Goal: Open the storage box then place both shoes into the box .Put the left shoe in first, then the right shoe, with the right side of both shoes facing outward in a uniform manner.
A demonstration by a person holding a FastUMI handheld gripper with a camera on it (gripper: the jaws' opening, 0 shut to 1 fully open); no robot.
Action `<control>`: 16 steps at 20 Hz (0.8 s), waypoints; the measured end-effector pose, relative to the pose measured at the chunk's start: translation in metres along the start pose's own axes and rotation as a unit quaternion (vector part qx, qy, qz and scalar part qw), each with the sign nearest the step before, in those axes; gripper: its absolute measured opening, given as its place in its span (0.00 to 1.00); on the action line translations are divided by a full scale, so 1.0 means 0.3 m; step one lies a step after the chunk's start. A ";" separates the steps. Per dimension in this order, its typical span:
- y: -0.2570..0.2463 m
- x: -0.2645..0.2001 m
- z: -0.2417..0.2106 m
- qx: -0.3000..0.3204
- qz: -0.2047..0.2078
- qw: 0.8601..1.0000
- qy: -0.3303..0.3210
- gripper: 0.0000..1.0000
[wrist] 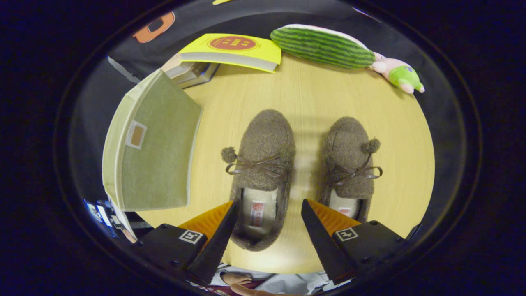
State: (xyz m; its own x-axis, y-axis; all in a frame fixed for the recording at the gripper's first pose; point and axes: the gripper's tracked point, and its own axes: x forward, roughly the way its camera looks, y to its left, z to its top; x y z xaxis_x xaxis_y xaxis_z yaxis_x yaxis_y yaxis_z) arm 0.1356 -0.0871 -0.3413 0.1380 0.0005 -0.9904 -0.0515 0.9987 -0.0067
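Storage box (pixel 154 144): green fabric, lid on, left of frame, beyond the left finger.
Left shoe (pixel 263 172): fuzzy brown, centre frame, heel lying between the fingers.
Gripper (pixel 268 213): bottom of frame, fingers spread wide, pinching nothing.
Right shoe (pixel 349 164): right of centre, heel just behind the right finger.
Table (pixel 312 94): pale wood, carrying everything.

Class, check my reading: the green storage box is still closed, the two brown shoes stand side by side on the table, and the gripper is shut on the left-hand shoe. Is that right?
Not quite. In the gripper view the gripper is open, its fingers spread either side of the left-hand shoe's heel without pressing it. The green storage box is closed, and the other shoe stands beside the first on the table.
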 end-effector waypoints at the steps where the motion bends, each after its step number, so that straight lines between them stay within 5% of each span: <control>1: -0.012 0.014 0.003 -0.001 -0.009 1.000 0.001 1.00; 6: -0.047 0.067 0.056 -0.004 -0.047 0.999 -0.017 0.92; 8: -0.077 0.090 0.046 -0.009 -0.066 0.998 -0.003 0.61; 11: -0.048 0.115 0.044 0.052 -0.036 0.998 0.012 0.22; 13: -0.048 0.110 0.040 0.054 -0.032 0.998 0.014 0.08; 16: -0.038 0.094 0.035 0.065 -0.031 0.997 0.013 0.07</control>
State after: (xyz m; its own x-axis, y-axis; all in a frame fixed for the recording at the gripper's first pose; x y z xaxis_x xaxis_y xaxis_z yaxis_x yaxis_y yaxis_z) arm 0.1504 -0.0979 -0.3676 0.1120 -0.0605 -0.9919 0.0845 0.9951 -0.0511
